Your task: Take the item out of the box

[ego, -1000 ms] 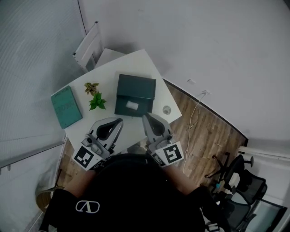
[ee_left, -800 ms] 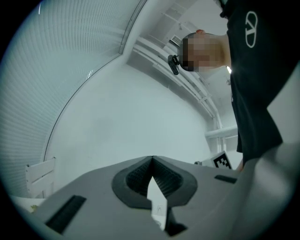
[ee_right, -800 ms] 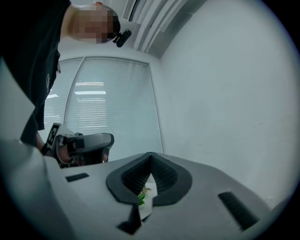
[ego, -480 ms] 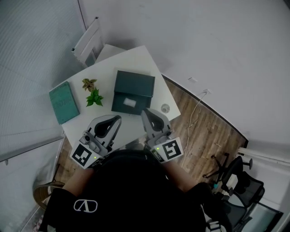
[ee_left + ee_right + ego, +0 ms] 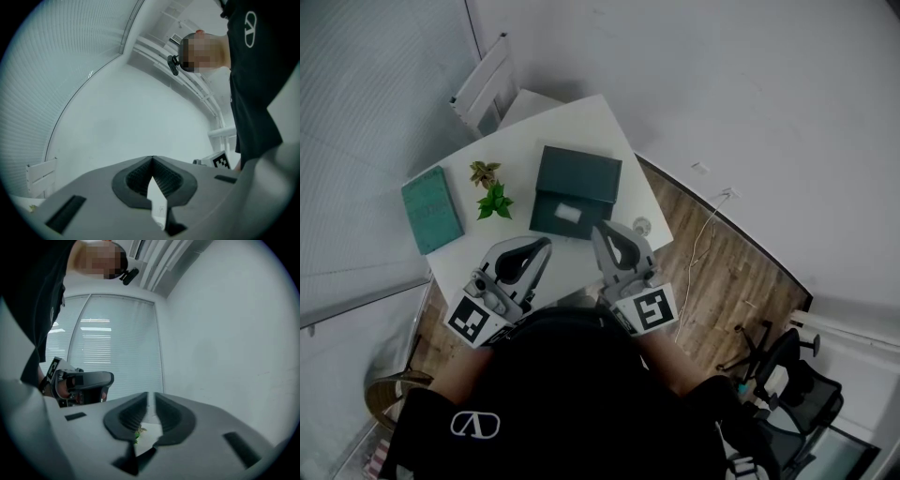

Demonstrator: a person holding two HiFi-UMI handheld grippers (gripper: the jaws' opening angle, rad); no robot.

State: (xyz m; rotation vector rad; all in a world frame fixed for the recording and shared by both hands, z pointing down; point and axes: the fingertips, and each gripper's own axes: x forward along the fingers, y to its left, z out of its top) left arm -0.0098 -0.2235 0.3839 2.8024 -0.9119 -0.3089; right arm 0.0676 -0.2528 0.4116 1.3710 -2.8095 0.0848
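White desk (image 5: 553, 127) stands in a room corner with pale walls. The dark green box (image 5: 577, 173) sits by the desk's right edge, and a white item (image 5: 568, 215) lies in its near, open part. Left tool (image 5: 542, 251) and right tool (image 5: 603, 234) hover at the near edge, both closed and empty. Open the right tool before advancing. Lower its jaws astride the item, clear of the box walls. Steady the box with the left tool if needed.

You hold two grippers, the left gripper (image 5: 547, 247) and the right gripper (image 5: 600, 231). Ahead of them: one table (image 5: 572, 127), one dark box (image 5: 578, 173) with one white item (image 5: 567, 214) inside, one teal book (image 5: 431, 208), two small plants (image 5: 495, 203), one white chair (image 5: 483, 84).
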